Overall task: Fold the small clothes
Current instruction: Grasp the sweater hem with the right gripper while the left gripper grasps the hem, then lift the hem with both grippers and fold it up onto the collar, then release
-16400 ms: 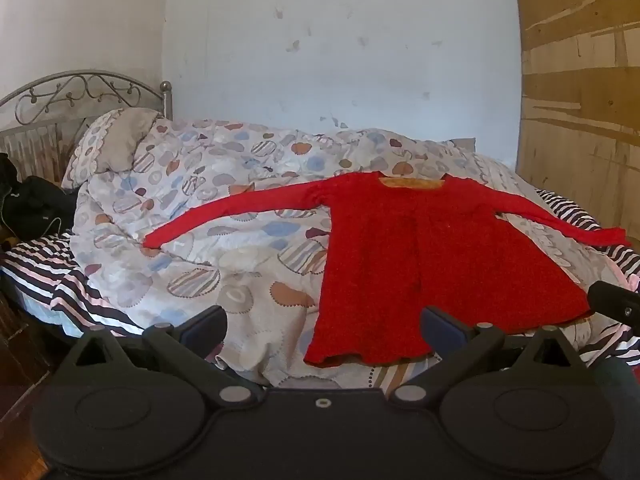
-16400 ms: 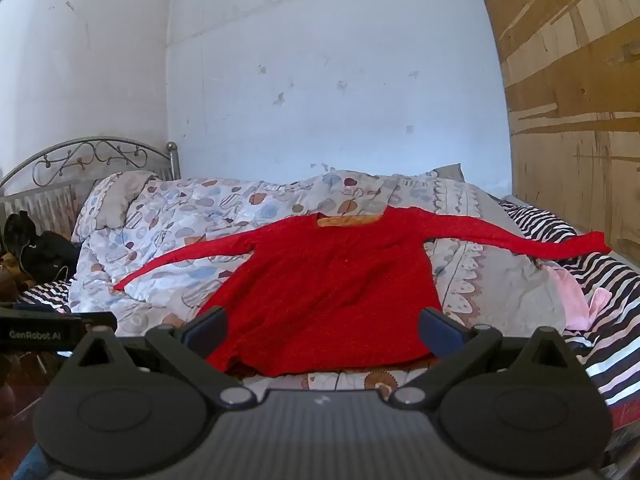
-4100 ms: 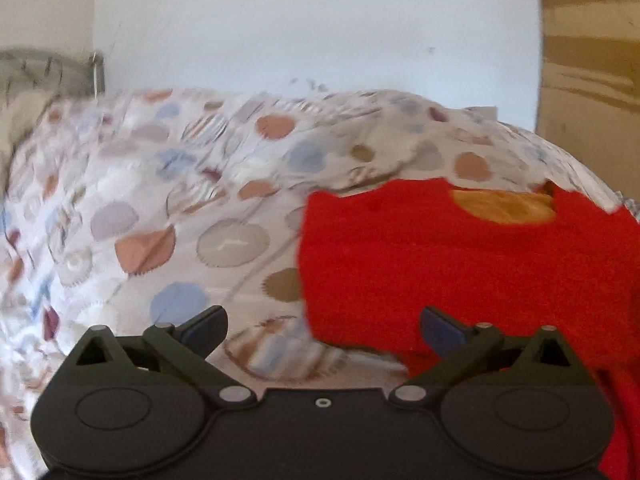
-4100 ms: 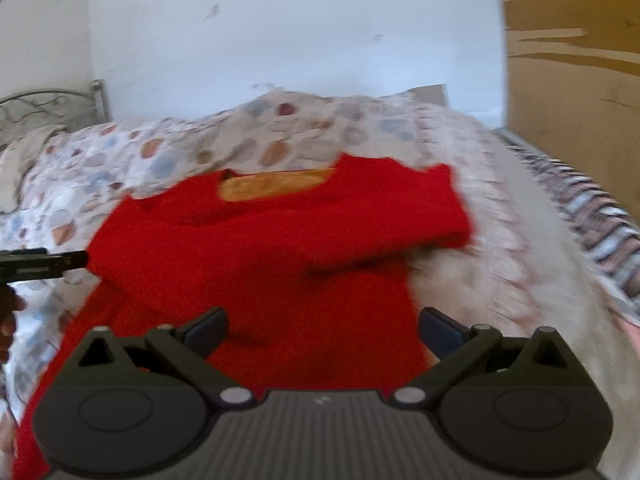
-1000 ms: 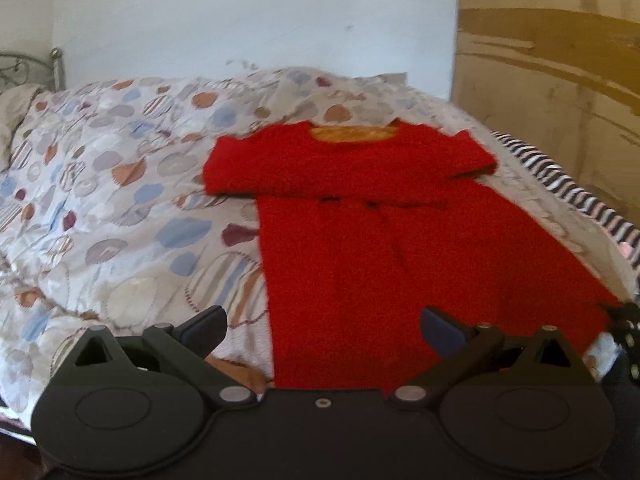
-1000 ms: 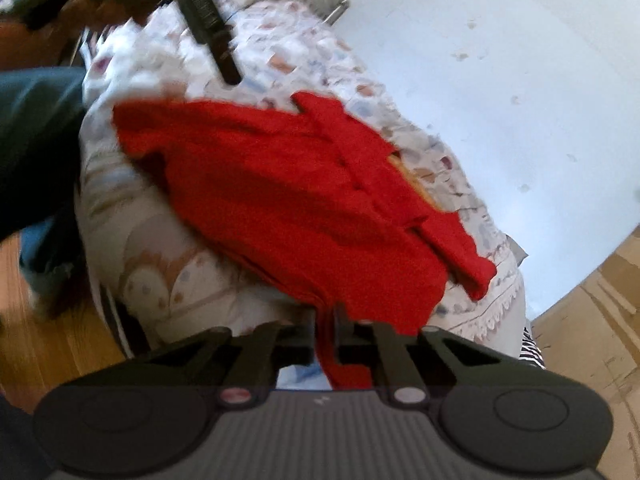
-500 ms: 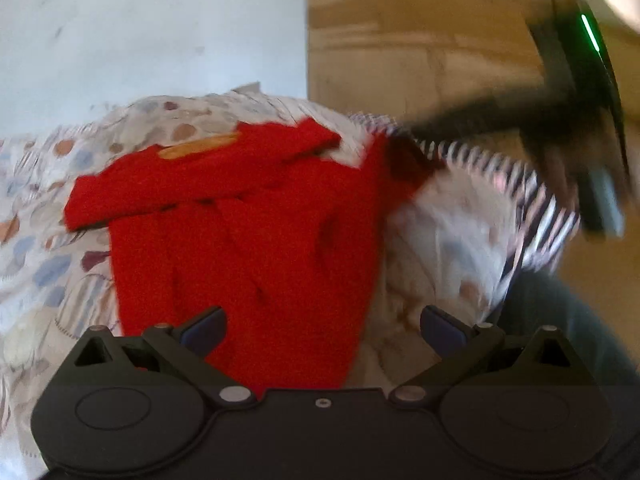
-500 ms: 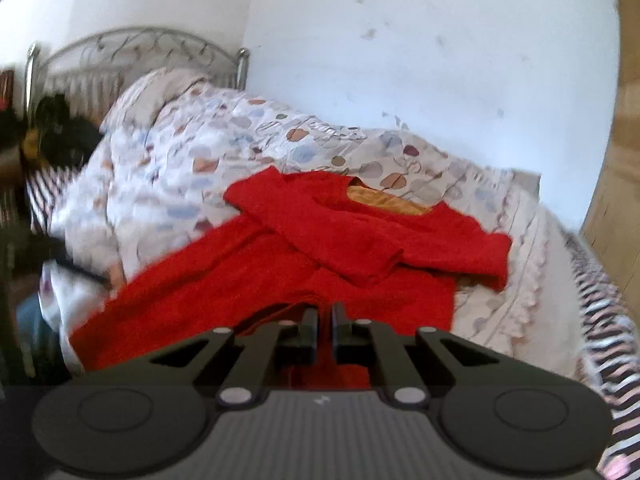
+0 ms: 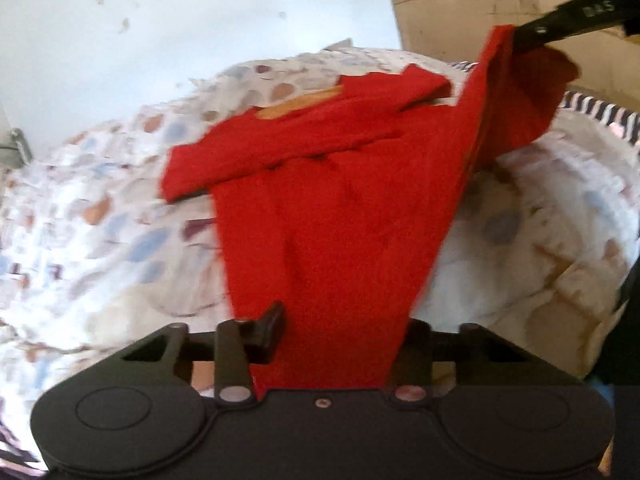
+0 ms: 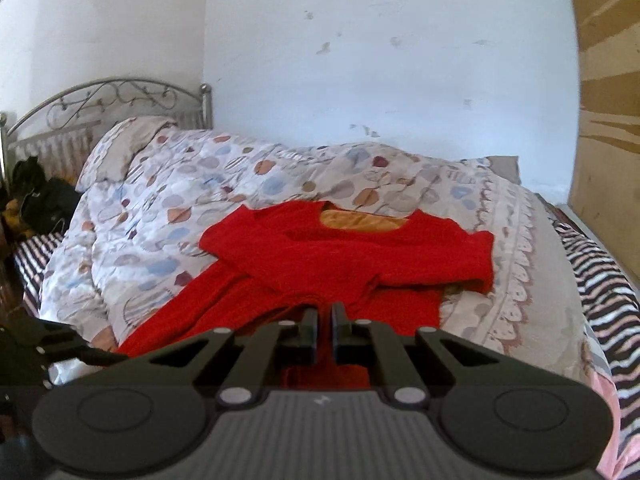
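A red long-sleeved garment (image 10: 344, 256) lies on the patterned quilt (image 10: 180, 200) with both sleeves folded across its chest. My right gripper (image 10: 324, 336) is shut on the garment's hem, and red cloth bunches between its pads. In the left wrist view the right gripper's fingers (image 9: 560, 28) hold that corner raised, so the garment (image 9: 340, 208) hangs stretched and tilted. My left gripper (image 9: 344, 336) is at the other end of the hem and its jaws are closing. Cloth lies between them; it hides the right finger, and the left finger (image 9: 272, 332) shows.
A metal headboard (image 10: 112, 100) and a pillow (image 10: 120, 148) stand at the left, with dark bags (image 10: 44, 196) beside them. A striped sheet (image 10: 600, 280) runs along the right edge of the bed. A wooden board wall (image 10: 608, 120) rises on the right.
The right gripper has raised its corner of the hem and rolled to level. The left gripper has come down to the hem, and its wide jaws have narrowed around the cloth.
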Demonstrator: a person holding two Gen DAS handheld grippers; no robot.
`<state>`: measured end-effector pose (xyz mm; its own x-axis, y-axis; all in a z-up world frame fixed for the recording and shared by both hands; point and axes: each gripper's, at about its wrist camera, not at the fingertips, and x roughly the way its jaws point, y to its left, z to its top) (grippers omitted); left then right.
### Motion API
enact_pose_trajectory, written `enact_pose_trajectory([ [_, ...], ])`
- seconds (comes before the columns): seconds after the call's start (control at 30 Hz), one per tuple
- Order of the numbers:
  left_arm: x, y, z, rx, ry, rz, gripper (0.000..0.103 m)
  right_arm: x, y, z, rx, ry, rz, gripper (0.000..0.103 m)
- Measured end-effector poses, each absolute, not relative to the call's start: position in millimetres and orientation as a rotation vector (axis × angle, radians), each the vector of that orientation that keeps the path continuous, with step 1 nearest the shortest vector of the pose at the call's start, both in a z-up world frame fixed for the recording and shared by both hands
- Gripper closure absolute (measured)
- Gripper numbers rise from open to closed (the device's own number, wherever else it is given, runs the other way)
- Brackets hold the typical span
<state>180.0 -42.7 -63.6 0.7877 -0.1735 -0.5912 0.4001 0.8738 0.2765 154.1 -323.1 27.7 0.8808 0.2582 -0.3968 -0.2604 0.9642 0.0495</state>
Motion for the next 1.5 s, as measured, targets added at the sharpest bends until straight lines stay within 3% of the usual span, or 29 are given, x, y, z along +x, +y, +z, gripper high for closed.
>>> enact_pose_trajectory([
  [0.03, 177.4, -37.7, -63.7, 0.416, 0.577, -0.304, 0.065, 151.3, -324.5, 26.4, -0.005, 0.412, 0.261, 0.096],
  [0.13, 162.7, -24.1, -63.3, 0.398, 0.541, -0.316, 0.093, 137.4, -324.0, 17.8, -0.011, 0.424, 0.24, 0.096],
  [0.2, 153.1, -19.2, -59.6, 0.371, 0.482, -0.304, 0.096, 123.2, -318.0, 7.1, -0.05, 0.436, 0.217, 0.096],
  [0.37, 137.5, -26.7, -43.2, 0.416, 0.232, -0.249, 0.096, 85.4, -300.5, -11.7, -0.154, 0.432, 0.151, 0.096],
  [0.73, 113.1, -13.0, 14.2, 0.296, 0.109, -0.239, 0.098, 29.5, -272.6, 18.6, -0.338, 0.166, -0.053, 0.098],
  [1.2, 39.8, 30.7, 117.8, 0.133, 0.12, -0.416, 0.098, -78.4, -260.6, 99.0, -0.349, 0.047, -0.018, 0.098],
  [1.5, 113.6, 24.2, 132.0, 0.212, 0.252, -0.476, 0.097, -12.3, -284.4, 107.2, -0.309, 0.106, 0.022, 0.098],
])
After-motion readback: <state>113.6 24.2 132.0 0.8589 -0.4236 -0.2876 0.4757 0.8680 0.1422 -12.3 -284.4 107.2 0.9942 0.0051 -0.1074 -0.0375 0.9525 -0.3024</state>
